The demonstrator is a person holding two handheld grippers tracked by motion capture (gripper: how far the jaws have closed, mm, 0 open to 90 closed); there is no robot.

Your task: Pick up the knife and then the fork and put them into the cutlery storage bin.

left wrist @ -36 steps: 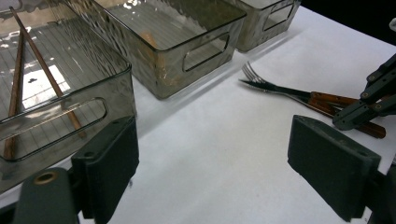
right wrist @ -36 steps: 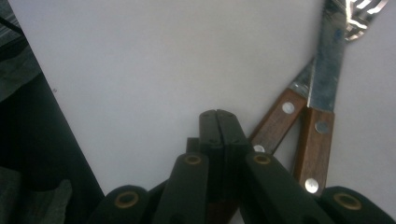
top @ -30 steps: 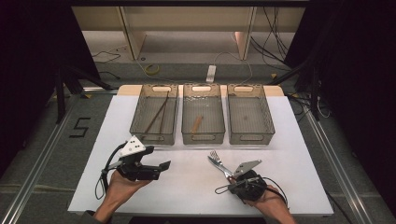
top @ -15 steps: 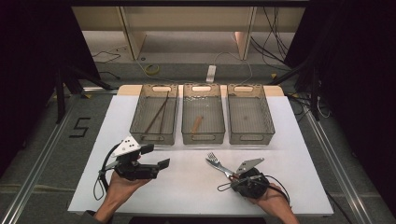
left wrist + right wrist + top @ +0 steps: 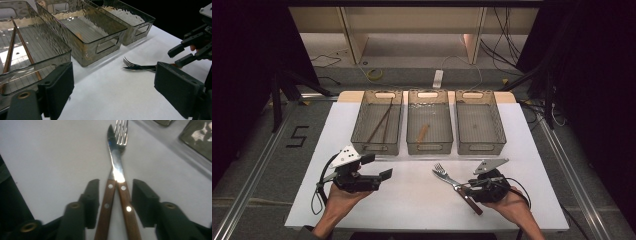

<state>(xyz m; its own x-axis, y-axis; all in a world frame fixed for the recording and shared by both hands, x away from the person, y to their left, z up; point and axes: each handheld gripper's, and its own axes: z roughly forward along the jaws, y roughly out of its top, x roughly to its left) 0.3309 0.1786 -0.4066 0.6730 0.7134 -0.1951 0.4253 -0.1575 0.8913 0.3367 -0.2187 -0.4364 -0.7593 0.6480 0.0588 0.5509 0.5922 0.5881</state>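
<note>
- Right gripper sits low at the near right of the table, and its jaws have just been opening. They stand apart now with a knife and fork lying between them, pads clear of both handles as far as I can see.
- In the right gripper view the two brown riveted handles run side by side up the middle, then cross, so the knife blade lies over the fork's neck and the tines poke out past the blade tip.
- Both pieces rest flat on the white table, just in front of the middle bin.
- Left gripper hovers at the near left, jaws wide apart, nothing in them.
- Three clear bins sit in a row at the far side. The left bin has a pair of chopsticks, and the middle one holds a small brownish thing I can't make out. The right bin is next to it.
</note>
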